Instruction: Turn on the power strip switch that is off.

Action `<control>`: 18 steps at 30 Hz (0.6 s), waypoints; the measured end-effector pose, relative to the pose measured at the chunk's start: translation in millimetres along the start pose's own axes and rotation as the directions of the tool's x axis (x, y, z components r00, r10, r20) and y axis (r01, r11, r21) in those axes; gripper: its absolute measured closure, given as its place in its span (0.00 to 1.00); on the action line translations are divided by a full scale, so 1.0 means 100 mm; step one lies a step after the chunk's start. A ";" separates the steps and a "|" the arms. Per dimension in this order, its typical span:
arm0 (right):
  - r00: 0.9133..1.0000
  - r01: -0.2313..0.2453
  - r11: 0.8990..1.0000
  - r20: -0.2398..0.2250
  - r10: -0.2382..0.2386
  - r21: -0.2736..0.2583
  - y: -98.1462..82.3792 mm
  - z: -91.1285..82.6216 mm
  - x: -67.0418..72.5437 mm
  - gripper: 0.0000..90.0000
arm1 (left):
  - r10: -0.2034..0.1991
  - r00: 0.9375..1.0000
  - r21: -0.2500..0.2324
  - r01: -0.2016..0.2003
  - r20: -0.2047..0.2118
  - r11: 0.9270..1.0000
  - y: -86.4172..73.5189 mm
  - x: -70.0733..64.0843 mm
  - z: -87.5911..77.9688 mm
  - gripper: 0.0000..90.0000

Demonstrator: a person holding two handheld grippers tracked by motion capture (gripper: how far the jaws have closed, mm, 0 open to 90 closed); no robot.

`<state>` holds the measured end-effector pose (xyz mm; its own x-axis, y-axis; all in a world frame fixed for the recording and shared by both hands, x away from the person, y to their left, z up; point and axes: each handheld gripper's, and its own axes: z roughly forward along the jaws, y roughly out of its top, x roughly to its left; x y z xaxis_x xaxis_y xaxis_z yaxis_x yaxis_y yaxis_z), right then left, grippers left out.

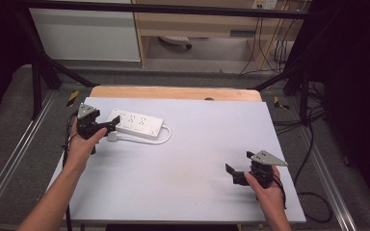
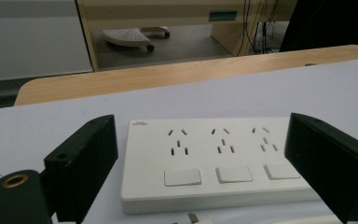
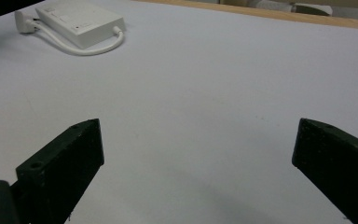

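Observation:
A white power strip [image 1: 136, 123] with three sockets and three switches lies flat at the back left of the pale mat [image 1: 192, 163]. Its white cable [image 1: 166, 137] loops round to a plug [image 1: 112, 136] beside its near edge. My left gripper [image 1: 112, 124] is open at the strip's left end. In the left gripper view the power strip [image 2: 214, 158] lies between and just beyond the gripper's [image 2: 203, 135] spread jaws, untouched. My right gripper [image 1: 238, 161] is open over bare mat at the front right, holding nothing. In the right gripper view, the gripper [image 3: 200, 135] looks across to the far power strip [image 3: 79, 18].
The mat covers a wooden table whose bare edge [image 1: 173, 93] shows at the back. Black frame bars [image 1: 43, 72] stand round the table. Cables [image 1: 313, 144] trail on the floor at the right. A cabinet [image 1: 197, 24] stands beyond.

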<state>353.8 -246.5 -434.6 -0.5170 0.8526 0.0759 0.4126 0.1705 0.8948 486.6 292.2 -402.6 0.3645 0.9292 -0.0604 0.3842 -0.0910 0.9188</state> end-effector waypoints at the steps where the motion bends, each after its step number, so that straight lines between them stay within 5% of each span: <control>1: 1.000 -0.001 1.000 0.000 0.001 0.000 0.00 0.00 0.00 0.03 | 0.000 1.000 0.002 0.000 0.000 1.000 0.00 0.00 0.01 0.11; 18: 1.000 -0.002 1.000 0.001 0.002 -0.004 0.00 -0.01 -0.01 0.03 | 0.019 1.000 0.032 -0.019 -0.004 0.999 -0.06 -0.02 0.13 0.15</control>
<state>353.2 -247.8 -434.1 -0.5155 0.8534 0.0771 0.4105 0.1670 0.8964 494.0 285.9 -413.2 0.3683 0.9288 -0.0416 0.4047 -0.1198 0.9066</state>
